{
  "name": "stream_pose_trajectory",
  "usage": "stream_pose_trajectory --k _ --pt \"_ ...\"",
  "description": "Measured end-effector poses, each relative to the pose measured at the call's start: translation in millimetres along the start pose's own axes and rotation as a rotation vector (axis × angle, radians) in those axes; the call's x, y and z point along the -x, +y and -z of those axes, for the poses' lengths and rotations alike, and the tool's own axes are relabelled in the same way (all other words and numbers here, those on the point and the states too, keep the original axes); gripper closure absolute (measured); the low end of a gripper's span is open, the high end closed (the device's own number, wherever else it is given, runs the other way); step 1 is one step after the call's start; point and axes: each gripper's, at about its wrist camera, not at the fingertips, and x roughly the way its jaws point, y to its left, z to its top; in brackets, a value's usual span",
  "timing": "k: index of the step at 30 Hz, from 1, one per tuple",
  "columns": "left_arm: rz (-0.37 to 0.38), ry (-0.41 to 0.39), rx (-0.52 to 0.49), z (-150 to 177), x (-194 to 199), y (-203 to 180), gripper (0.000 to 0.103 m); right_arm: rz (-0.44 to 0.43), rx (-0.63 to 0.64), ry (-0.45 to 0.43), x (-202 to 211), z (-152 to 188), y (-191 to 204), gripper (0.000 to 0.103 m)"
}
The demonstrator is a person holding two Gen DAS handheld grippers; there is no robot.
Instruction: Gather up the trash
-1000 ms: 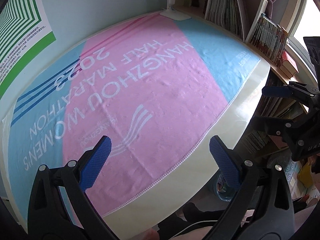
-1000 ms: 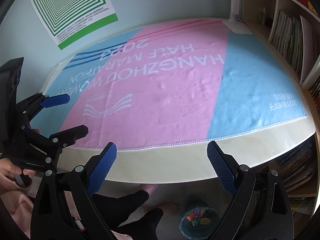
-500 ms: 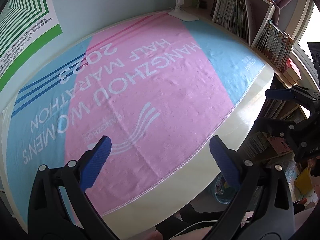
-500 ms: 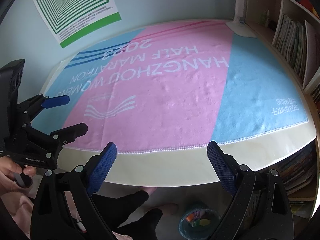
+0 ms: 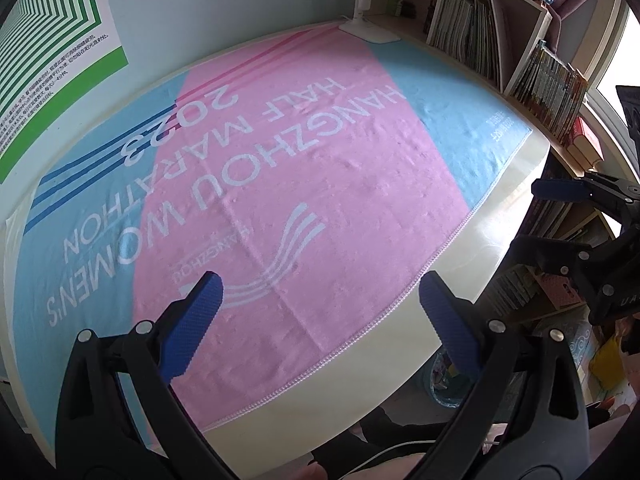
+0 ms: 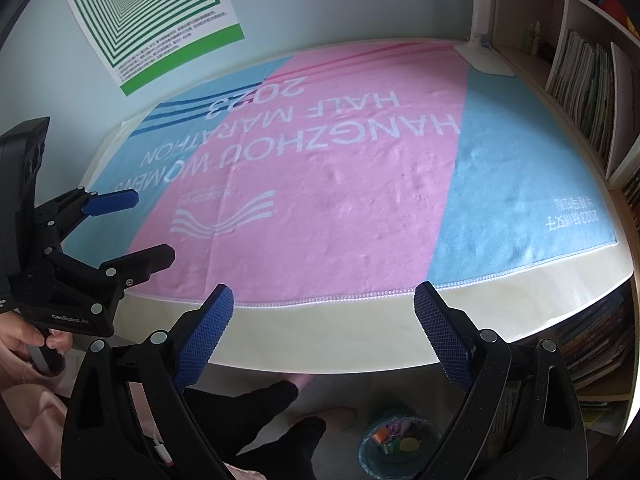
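Note:
A pink and light-blue marathon towel (image 5: 280,184) (image 6: 340,184) covers the table, and I see no loose trash on it. A round waste bin (image 6: 394,446) with colourful scraps stands on the floor under the table's front edge; it also shows in the left wrist view (image 5: 444,380). My left gripper (image 5: 320,300) is open and empty over the towel's near left part. My right gripper (image 6: 324,320) is open and empty at the table's front edge, above the bin. Each gripper shows in the other's view: the right one (image 5: 560,216), the left one (image 6: 132,228).
A bookshelf (image 5: 500,32) (image 6: 580,80) full of books lines the right side. A white lamp base (image 5: 368,32) (image 6: 484,58) sits on the towel's far corner. A green-patterned poster (image 6: 148,12) hangs on the wall. The person's legs (image 6: 260,412) are under the table.
Both grippers have risen and drawn back slightly, so the towel sits lower and farther in view. Both stay open and empty.

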Motion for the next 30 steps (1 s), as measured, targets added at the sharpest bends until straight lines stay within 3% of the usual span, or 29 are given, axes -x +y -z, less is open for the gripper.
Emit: stream_pose_trajectory --k 21,26,30 --pt "0.003 -0.003 0.0 -0.7 -0.9 1.8 0.007 0.002 0.007 -0.001 -2.8 -5.7 3.5 0.012" --pt "-0.047 -0.029 -0.038 -2.3 -1.7 -2.1 0.016 0.002 0.0 0.001 -5.0 -7.0 1.9 0.012" --pt "-0.068 -0.005 0.014 -2.3 -6.8 7.0 0.014 0.0 -0.006 0.001 -5.3 -7.5 -0.5 0.012"
